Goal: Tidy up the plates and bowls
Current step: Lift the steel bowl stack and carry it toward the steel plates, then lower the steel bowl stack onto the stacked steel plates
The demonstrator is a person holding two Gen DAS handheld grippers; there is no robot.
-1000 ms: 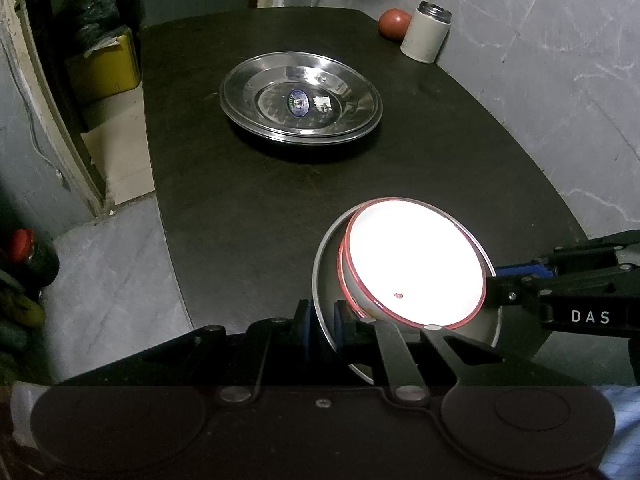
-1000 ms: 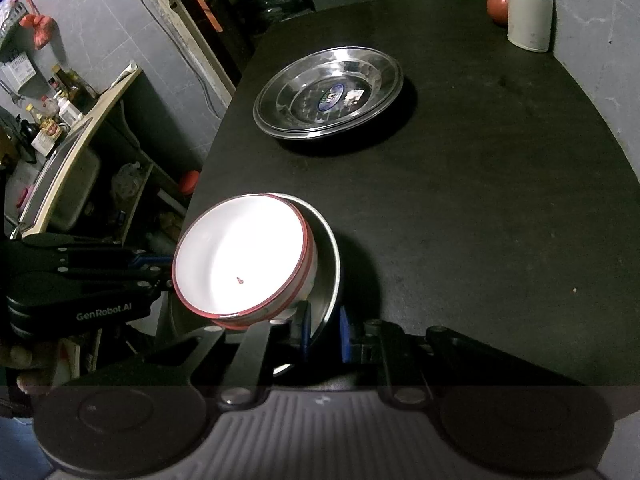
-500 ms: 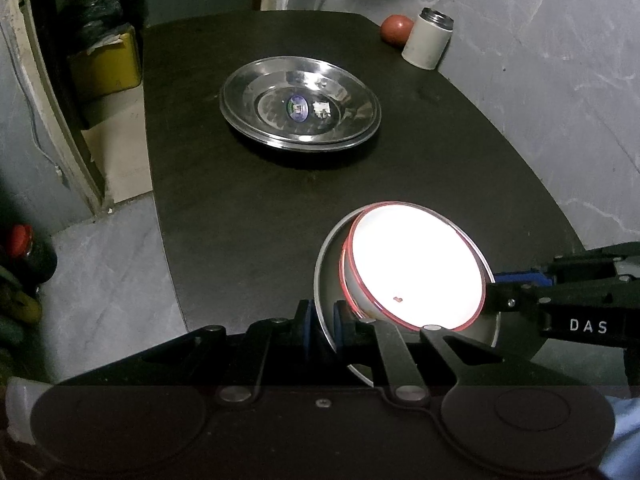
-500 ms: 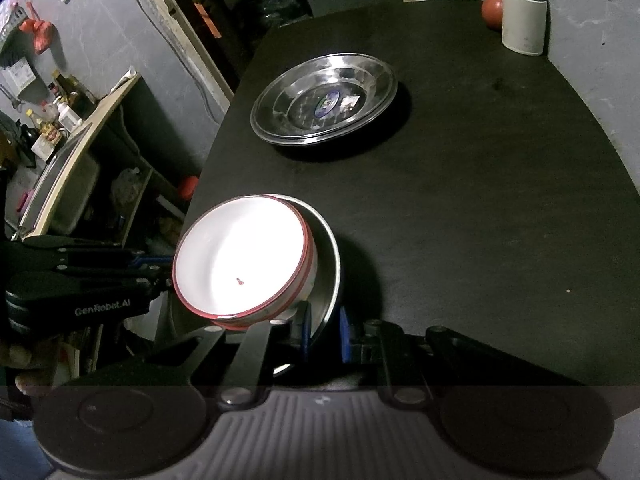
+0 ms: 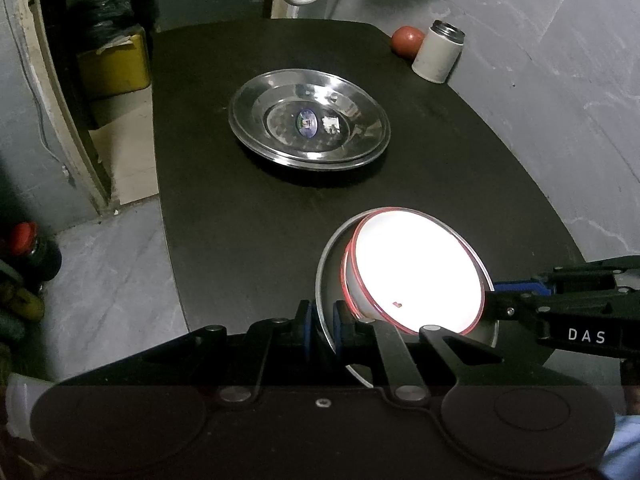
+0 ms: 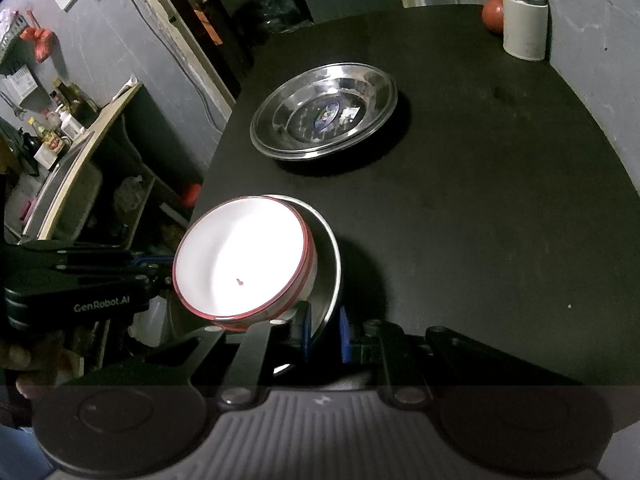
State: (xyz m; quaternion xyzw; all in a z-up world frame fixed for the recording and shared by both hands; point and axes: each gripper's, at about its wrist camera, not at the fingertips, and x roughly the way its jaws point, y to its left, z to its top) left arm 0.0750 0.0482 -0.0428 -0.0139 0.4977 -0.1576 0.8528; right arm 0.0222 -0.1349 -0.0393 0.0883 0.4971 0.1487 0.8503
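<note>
Lifted nearer, the steel bowl (image 5: 326, 280) with white bowl (image 5: 416, 272) sits rim-clamped in both grippers' jaws.

- A white bowl (image 5: 416, 276) with a red rim sits upright inside a steel bowl (image 5: 329, 276), pushed toward its 2 o'clock side; a small dark speck marks its floor.
- The steel bowl hangs over the table's near edge at 5 o'clock.
- Steel plates (image 5: 309, 119), stacked, lie flat mid-table at 12 o'clock, stickers in the centre.
</note>
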